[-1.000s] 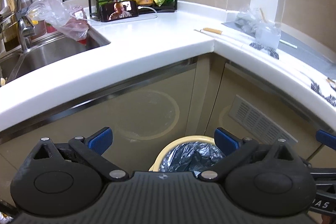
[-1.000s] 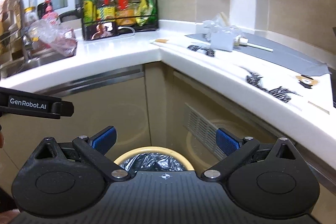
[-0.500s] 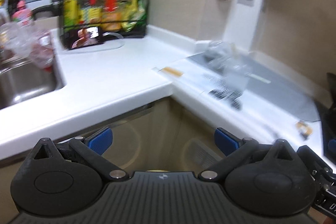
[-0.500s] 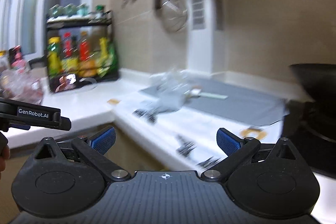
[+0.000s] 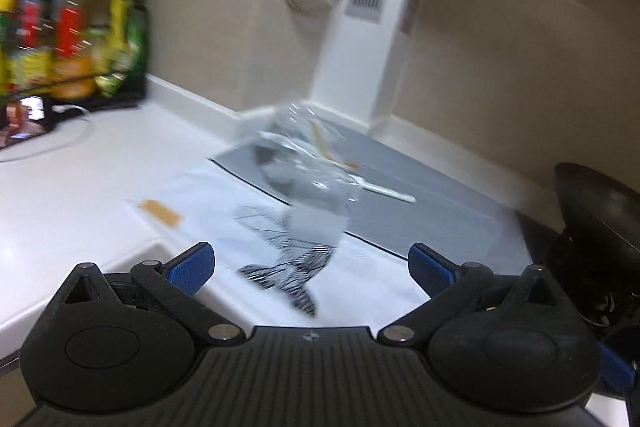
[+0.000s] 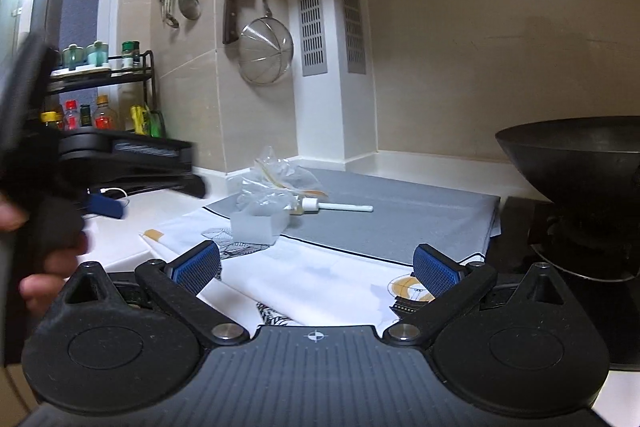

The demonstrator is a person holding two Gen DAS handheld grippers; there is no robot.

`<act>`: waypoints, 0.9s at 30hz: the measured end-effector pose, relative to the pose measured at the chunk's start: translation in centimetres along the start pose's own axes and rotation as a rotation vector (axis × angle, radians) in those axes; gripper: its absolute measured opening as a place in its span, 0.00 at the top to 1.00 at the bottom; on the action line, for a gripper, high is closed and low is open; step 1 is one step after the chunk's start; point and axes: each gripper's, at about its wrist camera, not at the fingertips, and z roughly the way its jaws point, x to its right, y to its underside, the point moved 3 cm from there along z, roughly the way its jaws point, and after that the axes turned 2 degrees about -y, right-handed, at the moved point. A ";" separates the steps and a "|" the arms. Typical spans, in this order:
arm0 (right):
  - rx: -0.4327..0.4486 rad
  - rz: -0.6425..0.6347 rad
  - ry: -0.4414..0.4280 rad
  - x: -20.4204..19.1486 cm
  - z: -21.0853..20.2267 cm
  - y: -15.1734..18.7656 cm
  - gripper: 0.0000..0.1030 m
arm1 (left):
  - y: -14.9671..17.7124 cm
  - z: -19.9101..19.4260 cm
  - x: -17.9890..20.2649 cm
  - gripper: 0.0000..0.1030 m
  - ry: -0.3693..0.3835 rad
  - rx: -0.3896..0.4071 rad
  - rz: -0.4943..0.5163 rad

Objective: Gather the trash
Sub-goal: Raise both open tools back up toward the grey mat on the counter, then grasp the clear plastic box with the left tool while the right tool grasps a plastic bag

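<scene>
Trash: clear bag (image 6: 276, 187) on grey mat (image 6: 400, 219), stick (image 6: 344, 207) poking out, white cup (image 6: 258, 227) touching its front. Both grippers, left (image 5: 310, 265) and right (image 6: 316, 269), spread wide, empty. Pinch the crumpled bag, not the stick. Wok (image 6: 572, 155) contents hidden.

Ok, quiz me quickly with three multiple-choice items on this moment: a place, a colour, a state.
1. Where does the crumpled plastic bag lie?
A. on the grey mat
B. in the sink
C. inside the wok

2. What colour are the pads on the right gripper?
A. red
B. blue
C. yellow

3. How do the jaws of the right gripper stand?
A. shut on the bag
B. shut on nothing
C. open, holding nothing

Key: 1 A, the bag rests at the edge of the grey mat; 2 B, both pads show blue; 3 C, there is a wide bare gap between them.
</scene>
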 end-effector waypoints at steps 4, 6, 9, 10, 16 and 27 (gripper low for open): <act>-0.015 0.009 0.012 0.8 1.7 0.1 0.00 | -1.6 5.9 0.7 0.00 -0.007 -0.088 -0.025; -0.018 0.018 0.023 1.3 2.7 -0.1 0.00 | -2.1 8.7 0.8 0.00 -0.018 -0.126 -0.022; -0.032 0.037 0.043 2.0 4.5 -0.5 0.00 | -2.9 12.4 0.6 0.00 -0.042 -0.180 -0.030; -0.039 0.047 0.052 2.3 5.1 -0.7 0.00 | -3.0 13.6 0.7 0.00 -0.036 -0.205 -0.035; -0.061 0.091 0.079 3.0 8.2 -1.2 0.00 | -3.9 19.4 -0.1 0.00 -0.084 -0.320 -0.053; -0.119 -0.016 0.066 0.1 17.5 -3.1 0.00 | -5.6 18.9 -10.1 0.00 -0.171 -0.305 0.067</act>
